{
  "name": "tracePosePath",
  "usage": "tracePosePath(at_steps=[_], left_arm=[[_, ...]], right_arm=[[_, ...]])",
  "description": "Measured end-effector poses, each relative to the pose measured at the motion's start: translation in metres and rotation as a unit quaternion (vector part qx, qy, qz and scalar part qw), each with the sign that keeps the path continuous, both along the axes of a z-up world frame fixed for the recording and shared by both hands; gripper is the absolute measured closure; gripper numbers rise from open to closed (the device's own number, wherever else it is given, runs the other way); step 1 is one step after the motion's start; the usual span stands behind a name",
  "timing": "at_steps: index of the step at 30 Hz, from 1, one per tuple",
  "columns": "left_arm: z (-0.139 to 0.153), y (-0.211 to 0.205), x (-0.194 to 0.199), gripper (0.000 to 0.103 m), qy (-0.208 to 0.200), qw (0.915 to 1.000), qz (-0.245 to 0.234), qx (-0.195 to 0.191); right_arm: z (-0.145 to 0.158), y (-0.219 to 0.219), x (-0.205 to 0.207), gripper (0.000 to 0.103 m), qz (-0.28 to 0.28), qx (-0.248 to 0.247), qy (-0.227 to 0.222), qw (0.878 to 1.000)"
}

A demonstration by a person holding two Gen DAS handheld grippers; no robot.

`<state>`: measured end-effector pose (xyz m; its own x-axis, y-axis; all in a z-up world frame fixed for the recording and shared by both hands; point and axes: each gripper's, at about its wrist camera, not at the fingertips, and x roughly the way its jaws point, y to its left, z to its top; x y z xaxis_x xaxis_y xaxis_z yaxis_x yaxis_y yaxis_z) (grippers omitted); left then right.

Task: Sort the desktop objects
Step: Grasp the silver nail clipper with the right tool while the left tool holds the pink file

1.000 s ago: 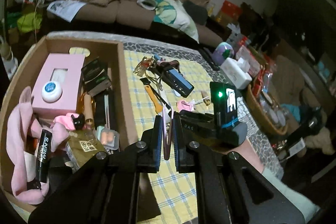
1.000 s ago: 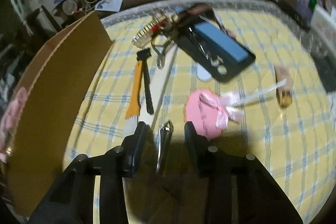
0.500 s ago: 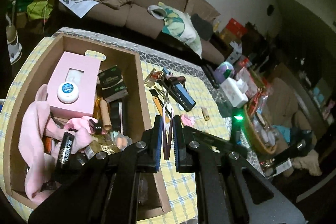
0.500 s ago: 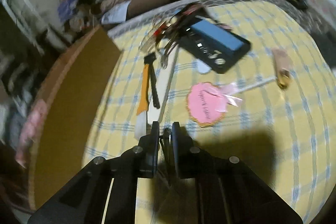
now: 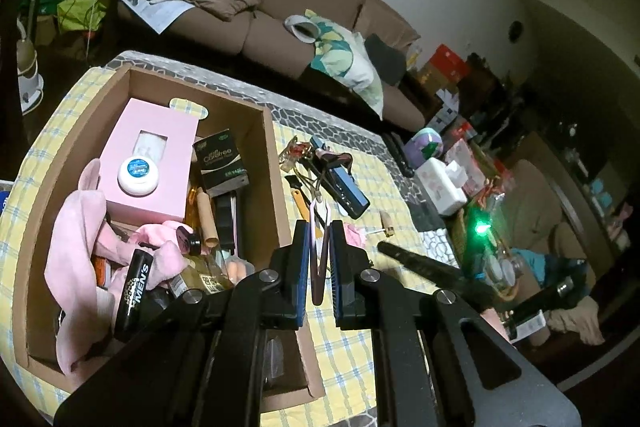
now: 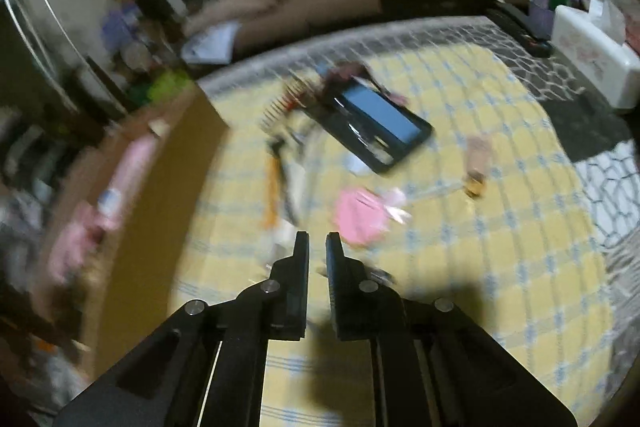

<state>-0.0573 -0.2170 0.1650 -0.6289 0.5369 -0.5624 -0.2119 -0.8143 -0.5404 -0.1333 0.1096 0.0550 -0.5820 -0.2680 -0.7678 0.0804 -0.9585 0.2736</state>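
While clamped, tweezers (image 5: pixel 319 251) over box (image 5: pixel 276 187)

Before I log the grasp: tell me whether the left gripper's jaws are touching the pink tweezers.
Touching. The left wrist view shows the left gripper with its jaws closed against both sides of the pink tweezers, whose tips stick out past the jaws.

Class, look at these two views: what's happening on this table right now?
A person is sorting desk clutter into a cardboard box with two handheld claws. The left claw is shut on pink tweezers beside the box. The right claw is shut above the yellow checked cloth; the blur hides whether it holds anything. A pink tag and black case remain unsorted.
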Motion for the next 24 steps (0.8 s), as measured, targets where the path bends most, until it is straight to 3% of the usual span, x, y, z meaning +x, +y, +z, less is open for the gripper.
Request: tracePosePath(at_steps=[2, 4, 5, 12, 14, 18, 24], left_arm=[[0.0, -0.001, -0.001, 0.094, -0.001, 1.0, -0.004, 0.0], [0.0, -0.002, -0.002, 0.094, -0.001, 1.0, -0.004, 0.002], [-0.001, -0.003, -0.003, 0.094, -0.002, 1.0, -0.004, 0.001], [-0.007, -0.009, -0.006, 0.094, -0.012, 0.9999, -0.006, -0.005], [-0.008, -0.011, -0.008, 0.094, -0.013, 0.9999, -0.005, -0.001], [-0.009, -0.012, -0.008, 0.094, -0.014, 0.9999, -0.002, -0.001], [-0.01, -0.007, -0.007, 0.094, -0.016, 0.9998, -0.006, -0.006]], right_arm=[[-0.01, -0.002, 0.002, 0.078, 0.018, 0.051, -0.001, 0.999], [-0.02, -0.003, 0.001, 0.049, 0.049, 0.089, -0.001, 0.995], [-0.023, -0.003, 0.002, 0.049, 0.061, 0.099, 0.004, 0.993], [-0.047, 0.001, 0.005, 0.052, 0.15, 0.131, 0.033, 0.979], [-0.051, -0.005, 0.007, 0.057, 0.173, 0.136, 0.032, 0.975], [-0.054, -0.011, 0.011, 0.089, 0.185, 0.127, 0.02, 0.974], [-0.053, -0.023, 0.015, 0.092, 0.177, 0.126, 0.007, 0.976]])
